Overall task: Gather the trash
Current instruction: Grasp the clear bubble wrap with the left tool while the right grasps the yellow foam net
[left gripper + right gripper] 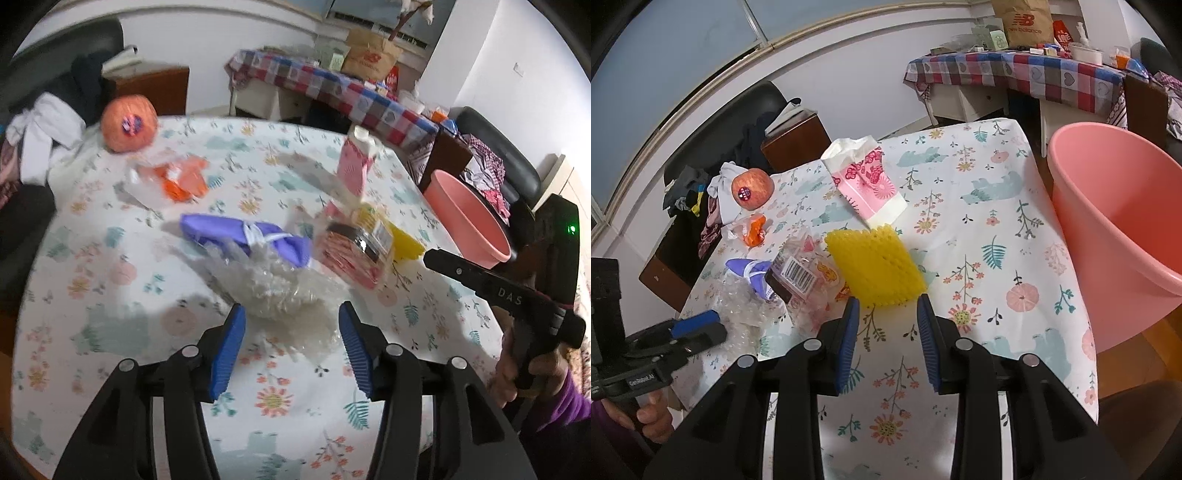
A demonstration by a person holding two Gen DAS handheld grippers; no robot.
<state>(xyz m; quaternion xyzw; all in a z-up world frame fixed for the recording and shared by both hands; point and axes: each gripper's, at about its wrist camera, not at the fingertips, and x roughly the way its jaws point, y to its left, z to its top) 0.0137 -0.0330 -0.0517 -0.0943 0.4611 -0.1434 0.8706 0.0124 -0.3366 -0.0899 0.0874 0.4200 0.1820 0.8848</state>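
Right wrist: paper bag (1023,22) reads "new balance".

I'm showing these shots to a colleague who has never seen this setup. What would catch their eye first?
Probably the big salmon-pink plastic tub standing off the table's right edge, and the bright yellow bumpy foam sheet lying on the floral tablecloth just ahead of the open right gripper. Next, the crumpled clear bubble wrap right in front of the open left gripper, and the red apple with a sticker at the far left corner.
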